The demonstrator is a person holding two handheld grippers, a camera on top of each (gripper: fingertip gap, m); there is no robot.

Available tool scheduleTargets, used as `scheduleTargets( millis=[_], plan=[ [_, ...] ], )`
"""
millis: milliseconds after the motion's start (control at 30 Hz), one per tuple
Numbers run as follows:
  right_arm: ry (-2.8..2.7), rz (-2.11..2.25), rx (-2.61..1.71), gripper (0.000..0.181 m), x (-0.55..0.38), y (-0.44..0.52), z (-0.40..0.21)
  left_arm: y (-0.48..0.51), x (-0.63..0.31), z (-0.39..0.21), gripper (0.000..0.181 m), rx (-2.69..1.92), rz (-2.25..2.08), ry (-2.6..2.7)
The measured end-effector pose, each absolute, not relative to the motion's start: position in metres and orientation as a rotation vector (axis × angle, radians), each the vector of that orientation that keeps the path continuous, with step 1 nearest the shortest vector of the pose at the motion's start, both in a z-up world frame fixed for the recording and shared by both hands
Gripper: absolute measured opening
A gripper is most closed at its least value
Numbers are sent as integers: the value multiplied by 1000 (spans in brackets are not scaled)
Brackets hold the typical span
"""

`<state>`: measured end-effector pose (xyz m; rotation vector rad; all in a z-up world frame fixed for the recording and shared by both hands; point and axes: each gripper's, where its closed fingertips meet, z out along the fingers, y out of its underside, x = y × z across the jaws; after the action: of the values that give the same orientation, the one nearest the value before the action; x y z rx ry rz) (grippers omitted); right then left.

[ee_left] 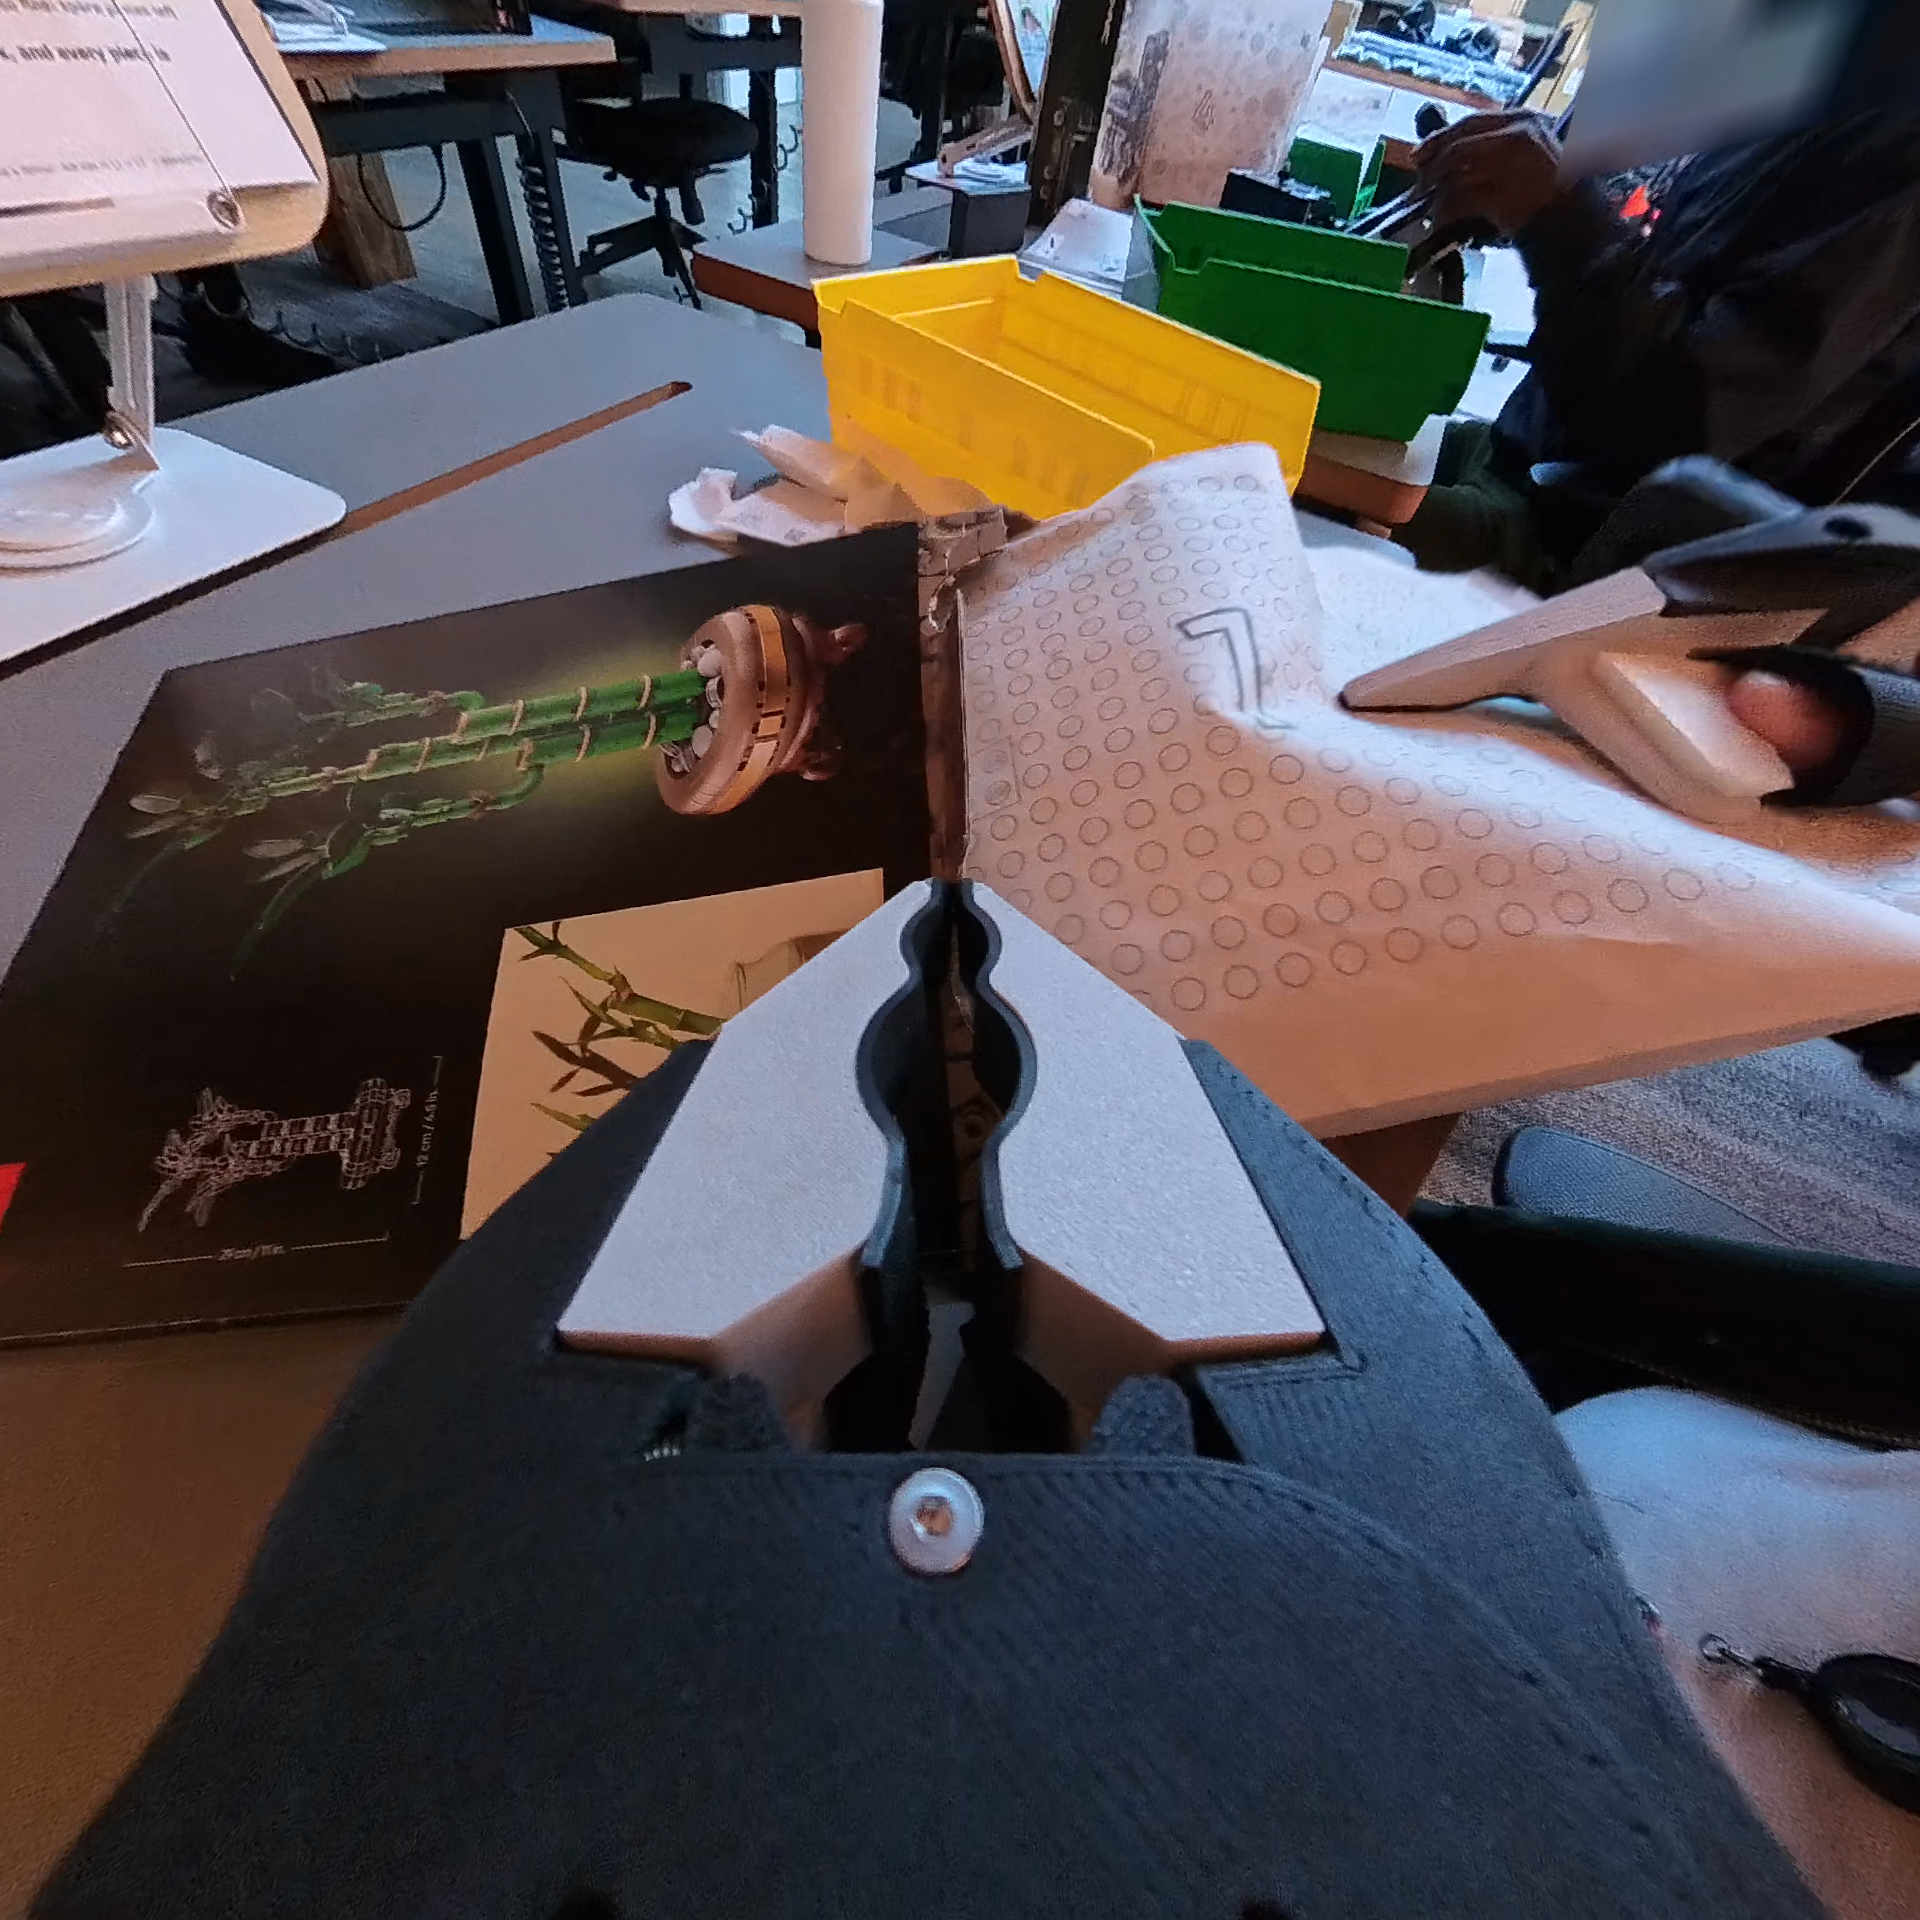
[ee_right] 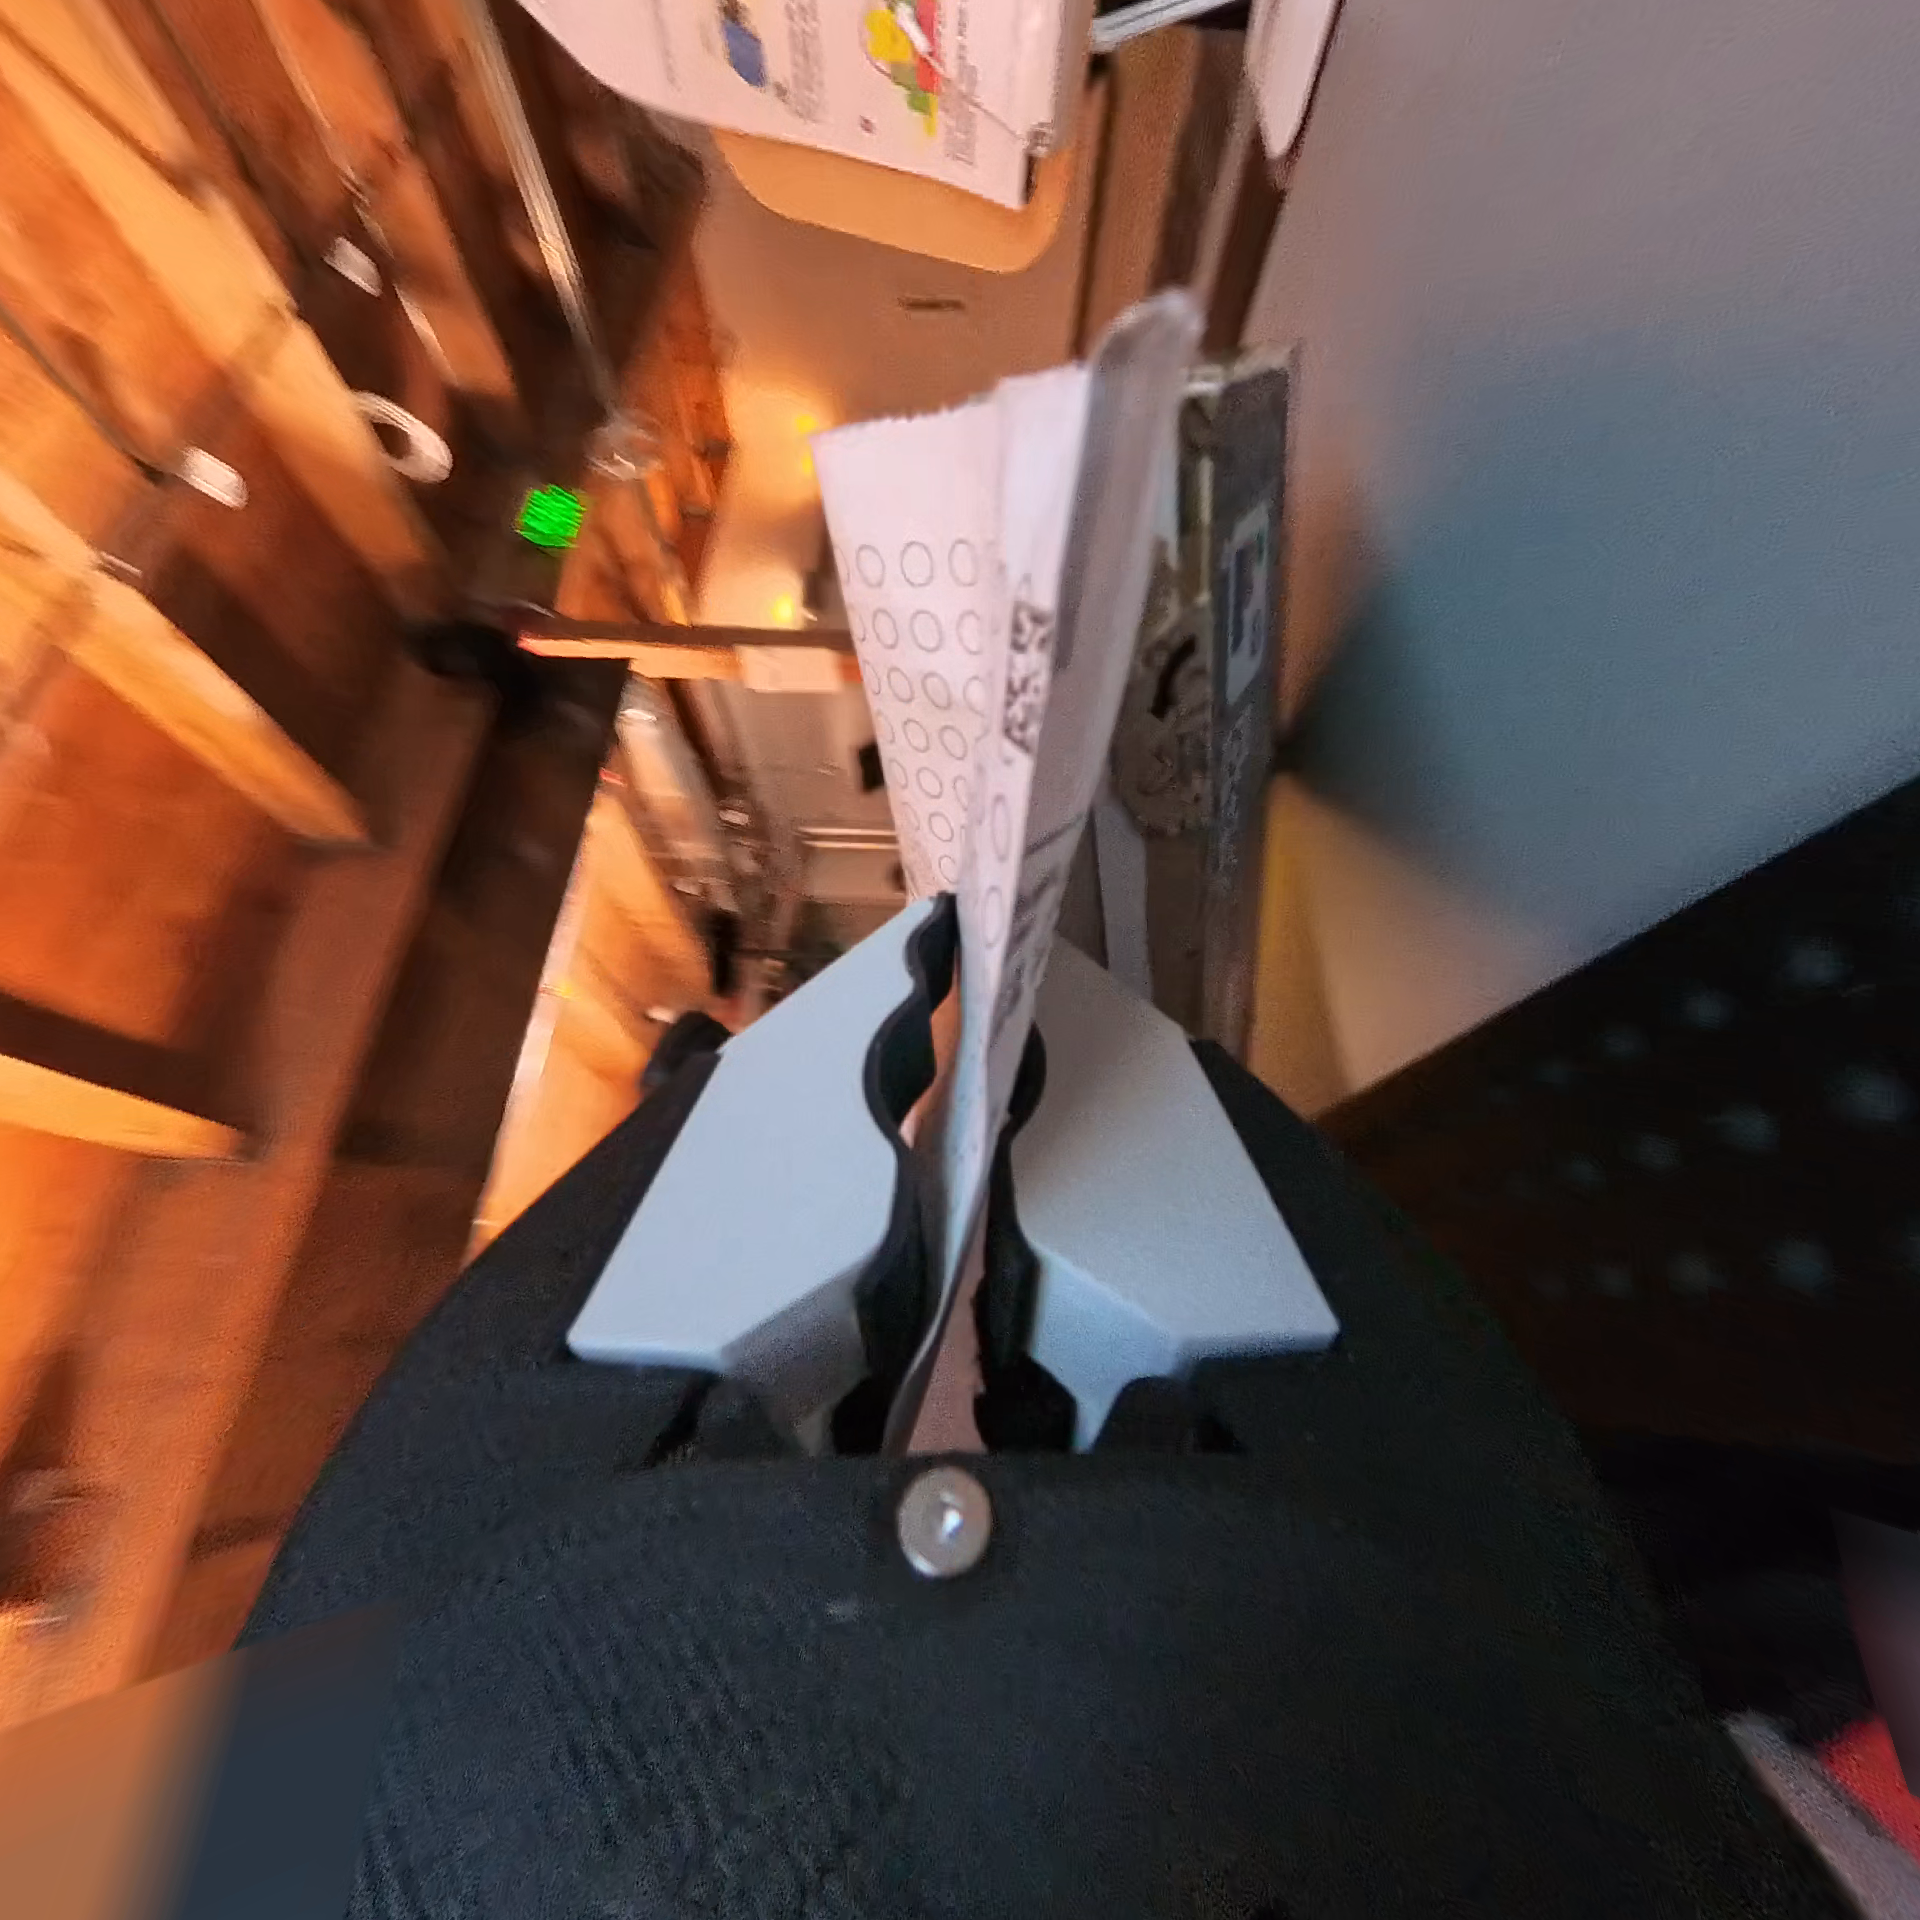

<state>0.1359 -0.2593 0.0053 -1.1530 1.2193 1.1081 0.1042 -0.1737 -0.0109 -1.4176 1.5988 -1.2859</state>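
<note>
A flat dark cardboard box [ee_left: 416, 883] with a bamboo plant picture lies on the grey table [ee_left: 499, 395]. Its torn open end faces right. My left gripper [ee_left: 948, 896] is shut on that open edge of the box. A white paper bag [ee_left: 1299, 831] printed with small circles sticks out of the box's open end. My right gripper [ee_left: 1351, 698] comes in from the right and pinches the bag. In the right wrist view my right gripper [ee_right: 987, 935] is shut on the bag [ee_right: 935, 623], next to the box's torn edge [ee_right: 1236, 675]. That view is blurred.
A yellow bin [ee_left: 1039, 395] and a green bin [ee_left: 1320, 301] stand behind the box. Crumpled white paper [ee_left: 769, 488] lies by the yellow bin. A white stand base [ee_left: 135, 520] sits at the far left. A person [ee_left: 1714, 312] sits at the right. My hands' fingertips stand some 10 cm from each other.
</note>
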Motion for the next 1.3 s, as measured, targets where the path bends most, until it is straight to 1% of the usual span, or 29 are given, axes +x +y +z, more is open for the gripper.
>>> scheduleTargets(
  millis=[67, 167, 267, 367, 500, 600, 633, 700, 767, 800, 900, 1067, 1133, 1200, 1267, 1300],
  plan=[
    [1214, 996, -1279, 0, 143, -258, -3, -176, 108, -16, 0, -1424, -1268, 1611],
    [1226, 962, -1364, 0, 153, -249, -11, -177, 114, -23, 0, -1423, -1209, 1621],
    [1134, 837, -1553, 1, 161, -241, -25, -171, 118, -29, 0, -1431, -1150, 1630],
    [1065, 790, -1693, 2, 166, -245, -43, -170, 117, -32, 0, -1469, -1222, 1620],
    [1129, 919, -1614, 1, 164, -245, -56, -172, 120, -39, 0, -1484, -1220, 1643],
    [1222, 1196, -1184, 0, 179, -238, -38, -173, 122, -35, 0, -1454, -1223, 1614],
    [1218, 1195, -1155, 0, 184, -236, -42, -173, 122, -32, 0, -1455, -1252, 1602],
    [1153, 992, -1441, 0, 178, -231, -69, -173, 122, -37, 0, -1477, -1258, 1623],
    [981, 759, -1727, 0, 173, -227, -82, -175, 122, -47, 0, -1487, -1225, 1662],
    [861, 658, -1818, 0, 173, -225, -79, -175, 122, -48, 0, -1484, -1229, 1657],
    [571, 473, -1906, 0, 172, -214, -64, -173, 122, -43, 0, -1488, -1295, 1625],
    [716, 541, -1887, 0, 184, -203, -66, -165, 124, -44, 0, -1501, -1285, 1603],
    [845, 721, -1798, 0, 187, -204, -64, -166, 124, -44, 0, -1500, -1299, 1600],
    [802, 819, -1740, 0, 189, -203, -62, -167, 125, -45, 1, -1485, -1312, 1609],
    [721, 752, -1781, 0, 192, -205, -70, -169, 122, -42, 0, -1449, -1348, 1620],
    [704, 690, -1837, 0, 194, -207, -78, -162, 119, -35, 3, -1438, -1367, 1576]
  ],
)
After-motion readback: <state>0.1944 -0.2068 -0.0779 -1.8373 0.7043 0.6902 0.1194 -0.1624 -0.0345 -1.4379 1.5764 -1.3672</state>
